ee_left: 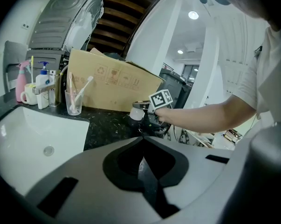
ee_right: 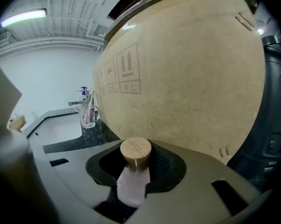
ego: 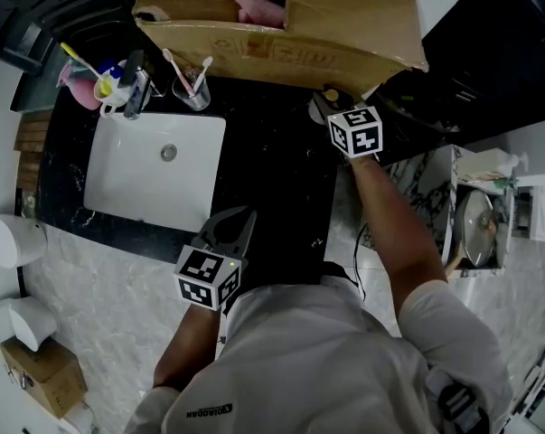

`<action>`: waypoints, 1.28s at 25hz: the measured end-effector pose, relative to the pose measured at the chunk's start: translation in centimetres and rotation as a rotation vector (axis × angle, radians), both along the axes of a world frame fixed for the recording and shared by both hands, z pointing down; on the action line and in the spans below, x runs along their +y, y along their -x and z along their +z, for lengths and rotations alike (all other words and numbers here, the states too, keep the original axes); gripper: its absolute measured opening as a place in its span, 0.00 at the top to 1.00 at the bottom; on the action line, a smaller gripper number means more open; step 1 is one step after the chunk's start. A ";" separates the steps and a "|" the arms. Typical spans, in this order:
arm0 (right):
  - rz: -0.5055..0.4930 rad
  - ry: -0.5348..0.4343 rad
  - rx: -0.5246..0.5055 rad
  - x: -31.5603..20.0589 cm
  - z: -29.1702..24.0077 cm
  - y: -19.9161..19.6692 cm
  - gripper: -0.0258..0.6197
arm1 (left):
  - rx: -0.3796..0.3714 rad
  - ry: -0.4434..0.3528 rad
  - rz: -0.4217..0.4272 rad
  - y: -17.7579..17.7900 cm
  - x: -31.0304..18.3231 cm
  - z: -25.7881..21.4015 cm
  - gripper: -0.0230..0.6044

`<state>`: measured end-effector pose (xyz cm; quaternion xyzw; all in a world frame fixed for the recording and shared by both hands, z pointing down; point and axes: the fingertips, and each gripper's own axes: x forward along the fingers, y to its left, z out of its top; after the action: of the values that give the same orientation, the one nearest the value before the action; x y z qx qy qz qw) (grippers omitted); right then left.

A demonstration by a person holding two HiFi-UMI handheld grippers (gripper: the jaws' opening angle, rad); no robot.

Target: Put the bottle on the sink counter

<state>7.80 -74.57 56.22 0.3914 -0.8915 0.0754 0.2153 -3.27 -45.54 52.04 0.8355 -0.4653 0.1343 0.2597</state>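
Observation:
A pale bottle (ee_right: pixel 132 183) with a round wooden cap (ee_right: pixel 135 152) sits upright between the jaws of my right gripper (ee_right: pixel 134 169), which is shut on it. In the head view that gripper (ego: pixel 326 107) is at the back right of the black sink counter (ego: pixel 281 179), close under the cardboard box (ego: pixel 281 25). The left gripper view shows the bottle (ee_left: pixel 137 113) low over the counter; whether it touches is unclear. My left gripper (ego: pixel 239 220) hovers at the counter's front edge, jaw tips together and holding nothing (ee_left: pixel 142 141).
A white basin (ego: pixel 155 174) is set in the counter's left half. Behind it are a faucet (ego: pixel 135 89), a glass of toothbrushes (ego: pixel 192 89) and a mug (ego: pixel 105 87). To the right, off the counter, a shelf holds a pan lid (ego: pixel 478 229).

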 end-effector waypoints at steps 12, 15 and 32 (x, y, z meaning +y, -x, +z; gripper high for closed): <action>0.027 -0.020 -0.013 -0.3 -0.1 0.0 0.75 | 0.011 0.014 0.016 -0.5 0.3 0.3 0.94; 0.049 -0.016 -0.016 -0.4 -0.1 -0.1 0.75 | 0.012 0.010 0.018 -0.5 0.2 0.3 0.94; 0.067 -0.026 0.019 -0.5 0.0 -0.5 0.69 | 0.014 -0.010 0.010 0.3 -0.2 -0.2 0.94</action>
<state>8.26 -75.07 56.25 0.4245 -0.8767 0.0674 0.2160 -3.53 -45.70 51.81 0.8399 -0.4601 0.1274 0.2581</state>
